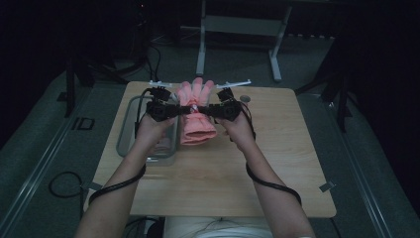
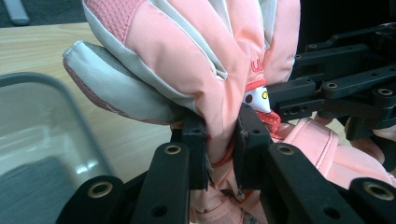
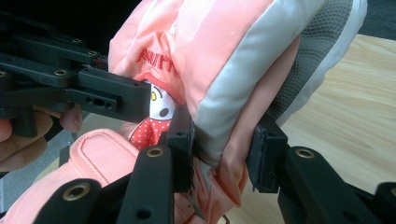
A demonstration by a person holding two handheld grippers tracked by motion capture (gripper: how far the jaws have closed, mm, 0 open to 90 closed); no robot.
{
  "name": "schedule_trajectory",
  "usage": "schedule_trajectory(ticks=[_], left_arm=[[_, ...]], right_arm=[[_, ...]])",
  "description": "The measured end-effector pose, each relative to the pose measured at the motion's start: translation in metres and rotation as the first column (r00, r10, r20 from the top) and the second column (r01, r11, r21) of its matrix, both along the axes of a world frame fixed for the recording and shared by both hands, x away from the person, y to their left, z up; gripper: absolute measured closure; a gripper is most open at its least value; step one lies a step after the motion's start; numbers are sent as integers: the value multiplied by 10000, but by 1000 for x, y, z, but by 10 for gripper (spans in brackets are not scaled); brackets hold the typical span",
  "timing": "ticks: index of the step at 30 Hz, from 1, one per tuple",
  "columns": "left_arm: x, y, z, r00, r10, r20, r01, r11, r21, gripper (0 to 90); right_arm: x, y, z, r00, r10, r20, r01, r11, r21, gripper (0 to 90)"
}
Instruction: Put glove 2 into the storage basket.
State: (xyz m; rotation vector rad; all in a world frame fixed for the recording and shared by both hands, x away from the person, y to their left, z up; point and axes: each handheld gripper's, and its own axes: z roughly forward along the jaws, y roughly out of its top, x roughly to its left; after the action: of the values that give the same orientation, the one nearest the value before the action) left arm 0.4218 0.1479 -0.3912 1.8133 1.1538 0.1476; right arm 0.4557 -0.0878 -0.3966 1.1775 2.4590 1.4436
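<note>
two tongs, left (image 2: 219,149) and right (image 3: 224,158), each clamp one pink glove (image 1: 196,111).

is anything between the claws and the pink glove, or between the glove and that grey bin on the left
Nothing visible. Both the left claw and right claw already pinch the pink glove directly, and the grey bin sits right beside it with no object between.

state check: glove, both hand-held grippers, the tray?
pink ski glove: lifted off the table, fingers pointing up and away, pinched at the wrist from both sides.
left hand-held gripper: shut on the glove's wrist fabric.
right hand-held gripper: shut on the glove's opposite edge.
clear plastic tray: flat on the wooden table, left of the glove; contents too dim to tell.
</note>
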Motion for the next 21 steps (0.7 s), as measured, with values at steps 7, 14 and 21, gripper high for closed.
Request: schedule_trajectory(ticks=[7,14,21], left_arm=[[-7,29,3,9992,392,-16,-392,9992,33,771],[-14,61,2,9967,802,-92,-801,9967,116,771],[-18,92,-4,9929,1160,-282,-1157,9932,114,771]], right_arm=[[3,32,3,9992,399,0,-399,9992,-27,660],[5,65,2,9964,843,-61,-844,9964,-63,660],[7,101,-2,9926,1203,-172,-1208,9923,-269,658]])
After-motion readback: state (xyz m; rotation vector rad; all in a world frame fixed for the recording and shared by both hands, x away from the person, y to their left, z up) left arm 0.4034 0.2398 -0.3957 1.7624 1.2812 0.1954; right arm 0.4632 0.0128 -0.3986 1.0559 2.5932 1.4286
